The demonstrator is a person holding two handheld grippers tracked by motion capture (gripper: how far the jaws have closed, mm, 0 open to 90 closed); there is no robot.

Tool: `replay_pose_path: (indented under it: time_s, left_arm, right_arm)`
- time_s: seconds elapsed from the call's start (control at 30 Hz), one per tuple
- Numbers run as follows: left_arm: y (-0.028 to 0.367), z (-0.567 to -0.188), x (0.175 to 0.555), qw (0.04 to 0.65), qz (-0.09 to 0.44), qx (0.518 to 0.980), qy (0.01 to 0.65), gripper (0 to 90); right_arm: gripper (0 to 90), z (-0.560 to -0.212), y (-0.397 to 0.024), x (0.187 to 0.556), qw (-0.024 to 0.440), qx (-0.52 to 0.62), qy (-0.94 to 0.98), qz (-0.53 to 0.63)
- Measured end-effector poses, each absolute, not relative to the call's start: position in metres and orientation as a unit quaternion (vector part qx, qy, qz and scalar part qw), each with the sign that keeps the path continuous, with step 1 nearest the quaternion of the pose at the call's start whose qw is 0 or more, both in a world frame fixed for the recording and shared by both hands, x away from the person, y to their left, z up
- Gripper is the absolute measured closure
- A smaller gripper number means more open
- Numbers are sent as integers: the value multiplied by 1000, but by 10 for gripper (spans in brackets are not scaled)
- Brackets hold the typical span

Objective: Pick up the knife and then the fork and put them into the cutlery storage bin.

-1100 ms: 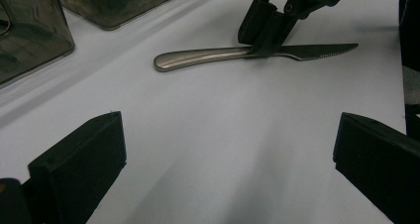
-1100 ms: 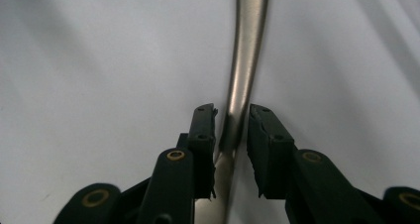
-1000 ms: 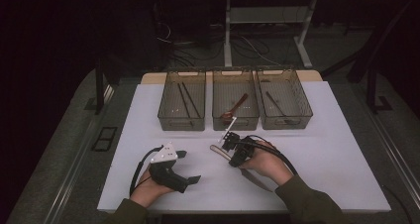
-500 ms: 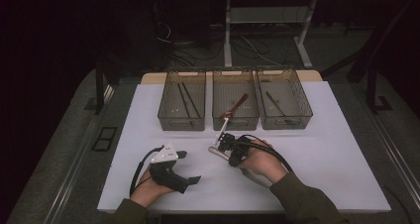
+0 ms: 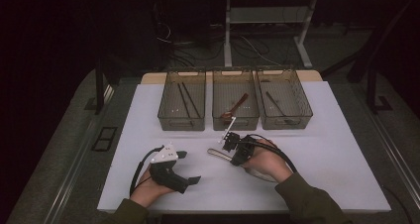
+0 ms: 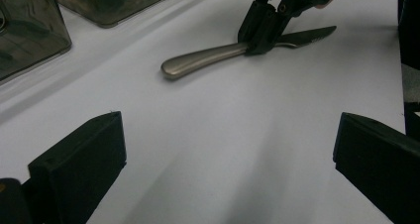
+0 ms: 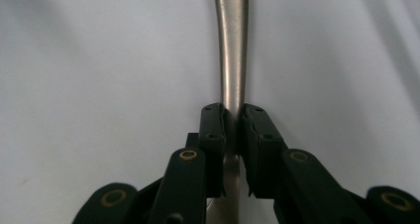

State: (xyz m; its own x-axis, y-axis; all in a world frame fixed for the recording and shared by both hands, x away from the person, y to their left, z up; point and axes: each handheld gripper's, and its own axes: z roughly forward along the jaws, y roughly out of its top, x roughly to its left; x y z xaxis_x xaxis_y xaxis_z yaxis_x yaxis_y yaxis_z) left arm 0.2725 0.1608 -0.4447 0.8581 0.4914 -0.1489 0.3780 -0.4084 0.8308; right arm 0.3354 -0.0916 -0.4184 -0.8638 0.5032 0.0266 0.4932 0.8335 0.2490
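A metal table knife (image 5: 217,154) lies flat on the white table top (image 5: 337,149), handle toward the left. My right gripper (image 5: 232,158) points down at it. Its jaws have just been closing, and the pads now press on both sides of the knife (image 7: 233,50) where handle meets blade. The right gripper view shows this right gripper (image 7: 234,117) pinching the steel. From the left gripper view the knife (image 6: 208,63) lies ahead with the right gripper (image 6: 260,45) clamped on it. My left gripper (image 5: 190,167) rests low at the front left, open, nothing between its jaws (image 6: 228,149).
Three clear bins stand in a row at the back. The left bin (image 5: 182,120) holds dark chopsticks, the middle bin (image 5: 235,120) a wooden spoon, the right bin (image 5: 285,117) a dark utensil. Bare white surface stretches between the bins and the hands.
The right gripper's jaws have drawn in onto the knife, and the hand shifted only slightly. The left hand and gripper have stayed put.
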Motion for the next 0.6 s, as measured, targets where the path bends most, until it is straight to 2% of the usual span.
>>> replay_pose_path:
  time_s: [0.6]
  left_arm:
    - [162,-444,272,481,60,836,258,0]
  right_arm:
    - [786,-390,-141,345,30,305,923,233]
